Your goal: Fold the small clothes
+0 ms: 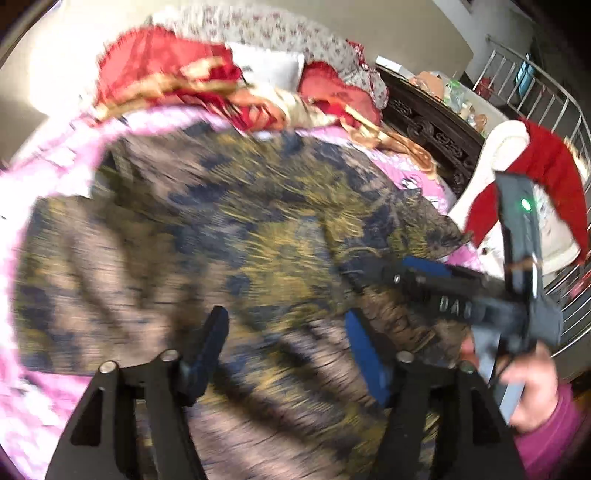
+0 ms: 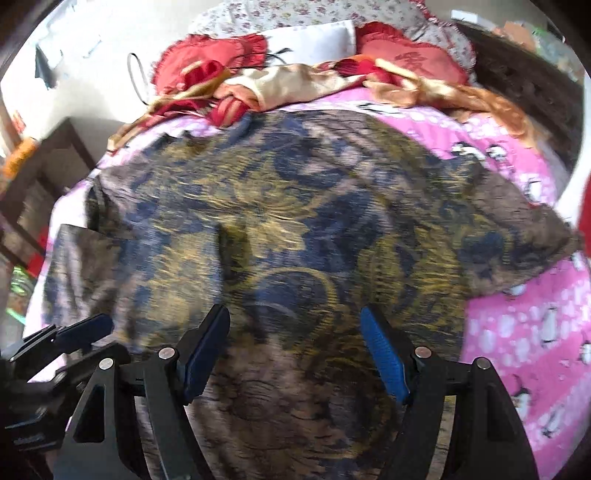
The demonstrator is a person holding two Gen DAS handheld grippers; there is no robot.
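Note:
A patterned garment in brown, gold and navy lies spread on a pink bedsheet; it also fills the right wrist view. My left gripper is open and empty just above the garment's near part. My right gripper is open and empty above the garment's near middle. In the left wrist view the right gripper comes in from the right over the garment's right edge. In the right wrist view the left gripper shows at the lower left. Both views are motion-blurred.
Red and gold cushions and clothes are piled at the bed's far end with a floral pillow. A dark carved bed frame, a white chair with a red garment and a metal railing stand to the right. A dark cabinet stands left.

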